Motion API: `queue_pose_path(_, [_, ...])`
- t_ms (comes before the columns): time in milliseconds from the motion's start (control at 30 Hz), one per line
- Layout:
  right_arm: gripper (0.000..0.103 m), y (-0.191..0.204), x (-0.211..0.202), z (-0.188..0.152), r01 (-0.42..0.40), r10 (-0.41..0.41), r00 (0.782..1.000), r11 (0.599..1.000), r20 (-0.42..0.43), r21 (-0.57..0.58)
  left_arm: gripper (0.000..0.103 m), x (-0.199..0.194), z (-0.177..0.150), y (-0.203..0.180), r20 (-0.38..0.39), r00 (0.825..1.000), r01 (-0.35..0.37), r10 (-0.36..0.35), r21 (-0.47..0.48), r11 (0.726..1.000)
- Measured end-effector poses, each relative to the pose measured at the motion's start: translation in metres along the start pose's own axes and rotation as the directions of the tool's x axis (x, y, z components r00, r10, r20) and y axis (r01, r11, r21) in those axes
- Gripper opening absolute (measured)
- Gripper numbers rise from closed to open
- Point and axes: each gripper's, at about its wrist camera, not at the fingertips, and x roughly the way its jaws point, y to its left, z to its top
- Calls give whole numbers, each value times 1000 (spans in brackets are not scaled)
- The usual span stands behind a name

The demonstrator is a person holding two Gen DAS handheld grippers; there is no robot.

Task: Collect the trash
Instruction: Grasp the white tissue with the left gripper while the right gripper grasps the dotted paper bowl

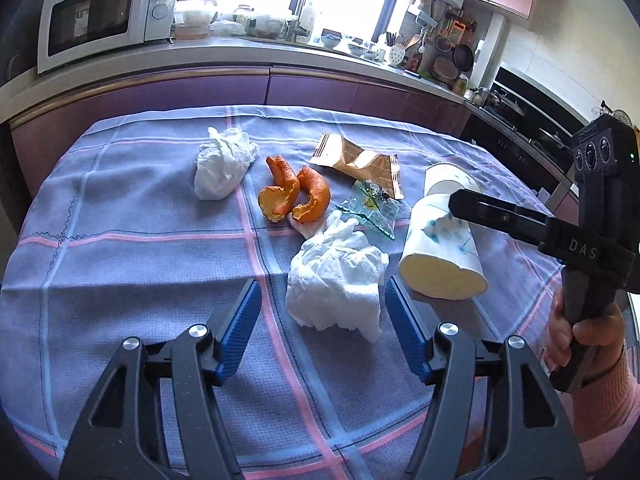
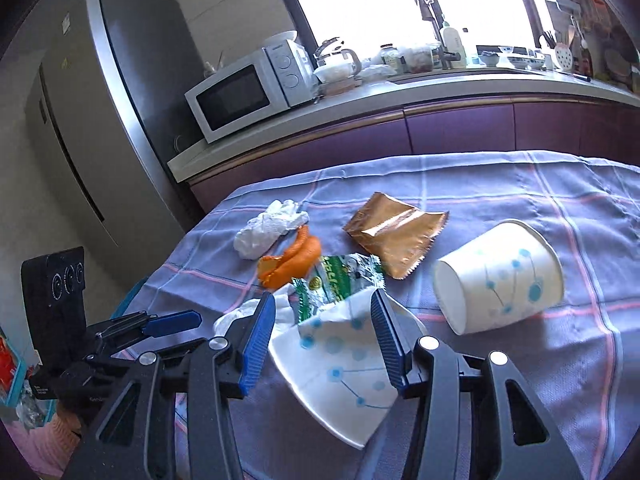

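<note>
The left gripper (image 1: 322, 312) stands open around a crumpled tissue (image 1: 334, 280) on the cloth (image 1: 120, 272), pads clear of it. The right gripper (image 2: 324, 340) is open astride a fallen cup (image 2: 340, 372), not squeezing it.

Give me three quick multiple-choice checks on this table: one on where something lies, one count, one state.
1. Where is the orange peel?
A) inside a cup
B) between the far tissue and the gold wrapper
C) on the counter

2. How many paper cups are on the tablecloth?
A) one
B) two
C) three

3. How are the cups placed?
A) upright
B) stacked
C) on their sides

Key:
1 B, the peel sits between that tissue and wrapper.
2 B, only a near cup and a far cup show.
3 C, both lie tipped over on the cloth.
</note>
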Motion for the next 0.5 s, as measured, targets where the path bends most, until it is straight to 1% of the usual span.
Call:
queue_pose_path(33, [51,-4,-2,-4,7,-7,1000,1000,-2,3,64,3,0,0,-11,1000,-6,6,2,1000])
queue_pose_path(100, [51,-9,-4,-10,14,-14,1000,1000,-9,11,63,10,0,-1,-26,1000,-8,8,0,1000])
queue_pose_path(267, [53,-6,-9,-24,40,-40,999,999,-30,-18,53,21,2,10,-67,998,5,-7,-28,1000])
queue_pose_path(333, [55,-2,-10,-29,56,-58,998,998,-39,-42,43,23,1,13,-76,997,9,-12,-39,999])
queue_pose_path(367, [56,0,-10,-32,63,-65,997,996,-44,-56,41,24,1,14,-77,997,6,-9,-42,999])
queue_pose_path(433, [58,5,-10,-37,77,-81,996,994,-47,-82,31,24,1,15,-77,997,7,-11,-50,999])
queue_pose_path(500, [58,9,-9,-41,101,-107,993,989,-49,-111,25,23,0,19,-80,997,10,-15,-64,998])
